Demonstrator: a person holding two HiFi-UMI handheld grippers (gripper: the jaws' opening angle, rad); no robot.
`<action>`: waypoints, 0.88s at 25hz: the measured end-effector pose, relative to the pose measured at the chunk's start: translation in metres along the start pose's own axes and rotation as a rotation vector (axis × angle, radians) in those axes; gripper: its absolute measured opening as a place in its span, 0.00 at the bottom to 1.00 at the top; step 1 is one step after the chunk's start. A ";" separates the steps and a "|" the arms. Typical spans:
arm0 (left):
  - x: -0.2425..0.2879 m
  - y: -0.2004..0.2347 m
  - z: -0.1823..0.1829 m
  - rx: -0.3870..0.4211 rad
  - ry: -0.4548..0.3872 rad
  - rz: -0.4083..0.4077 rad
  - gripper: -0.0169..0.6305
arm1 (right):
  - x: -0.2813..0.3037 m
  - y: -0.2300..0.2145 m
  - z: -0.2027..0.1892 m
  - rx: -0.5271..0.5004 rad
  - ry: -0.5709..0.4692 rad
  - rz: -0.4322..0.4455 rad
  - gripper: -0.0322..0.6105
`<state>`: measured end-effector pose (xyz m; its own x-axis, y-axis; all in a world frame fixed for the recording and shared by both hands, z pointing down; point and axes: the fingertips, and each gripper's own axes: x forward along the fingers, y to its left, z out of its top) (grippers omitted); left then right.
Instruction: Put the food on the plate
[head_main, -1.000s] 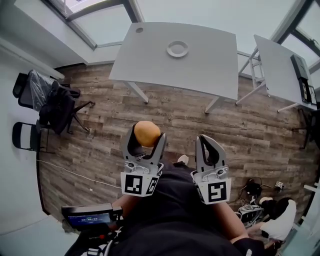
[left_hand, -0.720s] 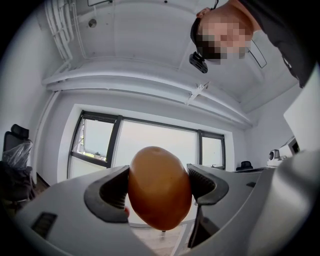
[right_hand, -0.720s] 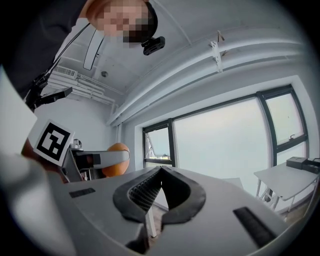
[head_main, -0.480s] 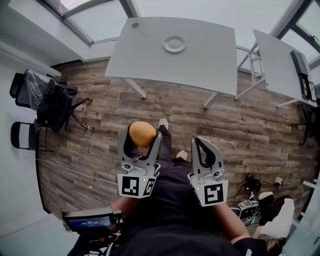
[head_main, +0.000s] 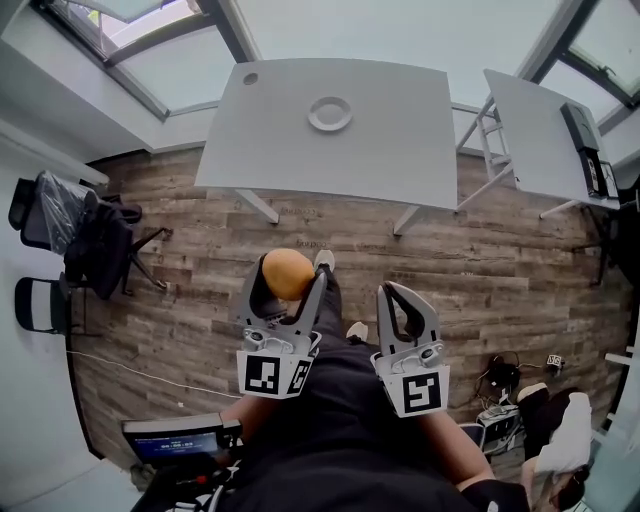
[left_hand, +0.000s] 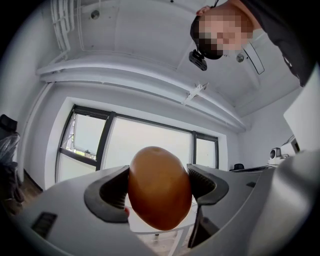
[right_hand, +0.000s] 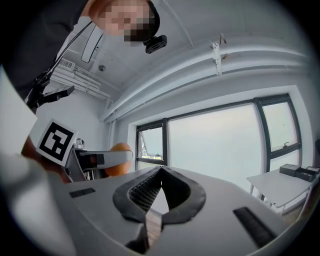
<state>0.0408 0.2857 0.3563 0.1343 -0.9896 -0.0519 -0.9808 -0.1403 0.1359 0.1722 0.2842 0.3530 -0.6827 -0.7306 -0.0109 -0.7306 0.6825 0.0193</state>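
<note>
My left gripper (head_main: 288, 280) is shut on a round golden-brown bread roll (head_main: 287, 273), held above the wooden floor in front of the person's body. In the left gripper view the roll (left_hand: 160, 187) fills the gap, pressed by both dark pads, and the gripper (left_hand: 159, 187) points up toward the windows. My right gripper (head_main: 401, 310) is beside it to the right, jaws shut with their tips touching and nothing between them (right_hand: 159, 186). A white plate (head_main: 330, 113) lies on the grey table (head_main: 400, 150) ahead, well beyond both grippers.
A second table (head_main: 535, 130) with dark devices stands at the right. Black chairs (head_main: 70, 225) sit at the left by the wall. Cables and gear (head_main: 510, 385) lie on the floor at the lower right. A device with a screen (head_main: 175, 438) hangs at the person's left.
The table and plate have shifted down and left in the head view, nearer to me. Both grippers keep their pose, and the roll stays in the left jaws.
</note>
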 end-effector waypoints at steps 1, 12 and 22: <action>0.008 0.003 0.000 0.001 0.001 -0.009 0.55 | 0.007 -0.004 -0.001 -0.002 0.005 -0.006 0.06; 0.102 0.036 -0.023 -0.035 0.063 -0.040 0.55 | 0.088 -0.079 -0.011 0.015 0.067 -0.143 0.06; 0.164 0.103 -0.015 -0.055 0.076 -0.009 0.55 | 0.183 -0.086 -0.019 0.020 0.132 -0.078 0.06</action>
<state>-0.0357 0.1085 0.3769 0.1558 -0.9876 0.0211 -0.9704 -0.1490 0.1901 0.1098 0.0913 0.3680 -0.6180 -0.7770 0.1195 -0.7823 0.6228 0.0037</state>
